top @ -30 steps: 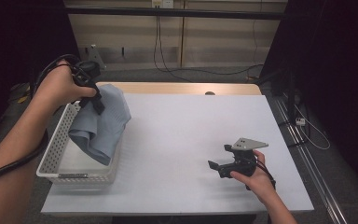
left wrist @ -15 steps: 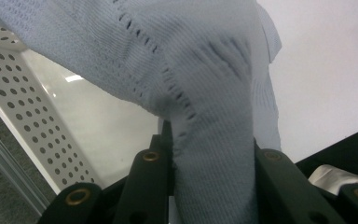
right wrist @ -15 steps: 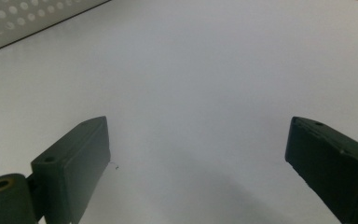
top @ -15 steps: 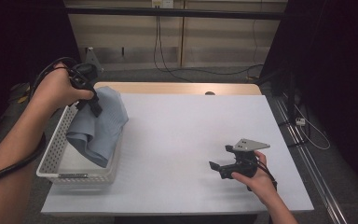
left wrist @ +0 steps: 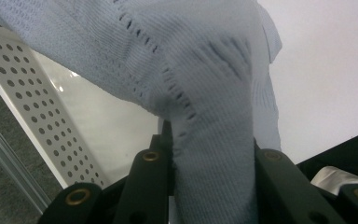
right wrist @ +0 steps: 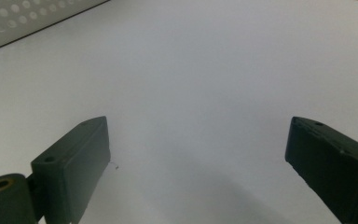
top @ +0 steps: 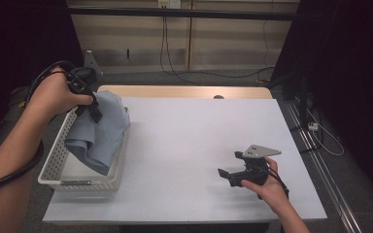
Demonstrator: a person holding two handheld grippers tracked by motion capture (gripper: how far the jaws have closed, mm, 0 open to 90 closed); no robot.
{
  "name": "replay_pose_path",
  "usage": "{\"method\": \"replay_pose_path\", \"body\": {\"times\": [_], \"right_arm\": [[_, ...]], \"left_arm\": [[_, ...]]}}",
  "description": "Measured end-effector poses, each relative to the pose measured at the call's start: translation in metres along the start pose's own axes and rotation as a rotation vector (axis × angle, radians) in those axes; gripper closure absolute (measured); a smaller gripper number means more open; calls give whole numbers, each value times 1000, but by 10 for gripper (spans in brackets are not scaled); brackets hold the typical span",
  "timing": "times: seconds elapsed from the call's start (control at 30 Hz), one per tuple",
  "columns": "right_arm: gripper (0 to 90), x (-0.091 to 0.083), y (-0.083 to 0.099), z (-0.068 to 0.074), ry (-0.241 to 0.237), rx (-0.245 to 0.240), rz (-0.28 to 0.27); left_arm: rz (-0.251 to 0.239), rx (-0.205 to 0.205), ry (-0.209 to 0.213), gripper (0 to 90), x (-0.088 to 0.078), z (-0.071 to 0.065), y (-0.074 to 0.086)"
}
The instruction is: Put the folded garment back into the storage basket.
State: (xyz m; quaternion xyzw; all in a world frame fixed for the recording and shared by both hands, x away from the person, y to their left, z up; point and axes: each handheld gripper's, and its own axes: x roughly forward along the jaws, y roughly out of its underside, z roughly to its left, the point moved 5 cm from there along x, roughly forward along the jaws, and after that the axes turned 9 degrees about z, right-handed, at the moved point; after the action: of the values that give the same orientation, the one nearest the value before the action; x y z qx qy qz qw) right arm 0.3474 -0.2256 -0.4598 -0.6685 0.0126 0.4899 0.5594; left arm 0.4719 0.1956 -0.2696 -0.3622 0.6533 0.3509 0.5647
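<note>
A pale blue knitted garment (top: 99,128) is seen at the left of the high view, gathered at its top between the jaws of the left claw (top: 94,110) and hanging down in loose folds. Its lower part is draped over the right-hand wall of a white perforated basket (top: 53,165), which stands at the left edge of the white worktop (top: 189,136), and a fold reaches down into the basket.

In the left gripper view the garment (left wrist: 205,84) is shown close up: a fine ribbed weave, with rows of small eyelet holes along 2 seam lines that meet near the middle of the frame. The cloth is pinched between the 2 black jaws at the bottom of the frame, which stand narrow around the bunched fabric. The basket wall (left wrist: 37,112) is seen at the left, behind the cloth.

The right claw (top: 228,175) is held low over the worktop at the lower right of the high view, well apart from the garment. In the right gripper view its jaws are spread wide, with bare worktop (right wrist: 191,84) between them.
</note>
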Motion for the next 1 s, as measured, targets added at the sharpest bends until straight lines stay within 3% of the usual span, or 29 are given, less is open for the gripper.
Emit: {"method": "replay_pose_path", "body": {"times": [1.0], "right_arm": [[65,0,1,0,-4,1,0]], "left_arm": [[8,-23,4,744,12,13,8]]}}
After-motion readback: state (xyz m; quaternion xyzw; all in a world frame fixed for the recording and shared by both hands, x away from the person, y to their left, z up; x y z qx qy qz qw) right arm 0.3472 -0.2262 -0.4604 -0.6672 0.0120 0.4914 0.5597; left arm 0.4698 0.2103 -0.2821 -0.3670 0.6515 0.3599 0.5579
